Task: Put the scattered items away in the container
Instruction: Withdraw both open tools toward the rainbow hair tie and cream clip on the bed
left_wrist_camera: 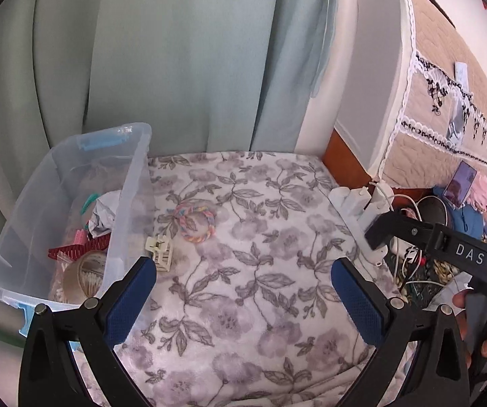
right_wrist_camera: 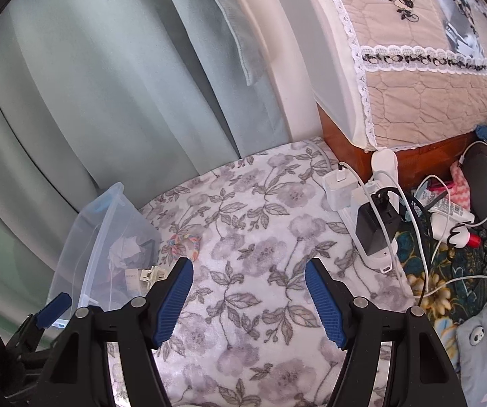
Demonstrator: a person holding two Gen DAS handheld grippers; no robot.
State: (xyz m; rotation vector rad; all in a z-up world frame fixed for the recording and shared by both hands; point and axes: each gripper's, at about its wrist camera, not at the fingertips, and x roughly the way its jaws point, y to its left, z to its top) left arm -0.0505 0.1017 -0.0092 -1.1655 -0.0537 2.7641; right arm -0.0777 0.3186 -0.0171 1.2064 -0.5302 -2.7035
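Note:
A clear plastic bin (left_wrist_camera: 131,183) stands at the left on a floral blanket (left_wrist_camera: 260,271); it also shows in the right wrist view (right_wrist_camera: 87,237). It holds a tape roll (left_wrist_camera: 80,276), crumpled paper and clips. A pastel braided ring (left_wrist_camera: 196,220) (right_wrist_camera: 184,242) lies on the blanket just right of the bin. A cream hair claw clip (left_wrist_camera: 160,251) (right_wrist_camera: 151,274) lies against the bin's wall. My left gripper (left_wrist_camera: 243,291) is open and empty, low over the blanket, its left finger beside the clip. My right gripper (right_wrist_camera: 248,300) is open and empty.
A white power strip (right_wrist_camera: 375,210) with chargers and cables lies at the blanket's right edge. Behind it stands a wooden cabinet (right_wrist_camera: 423,156) under a lace cover. Clutter and a tube (right_wrist_camera: 446,208) lie at the right. Green curtains (left_wrist_camera: 141,68) hang behind.

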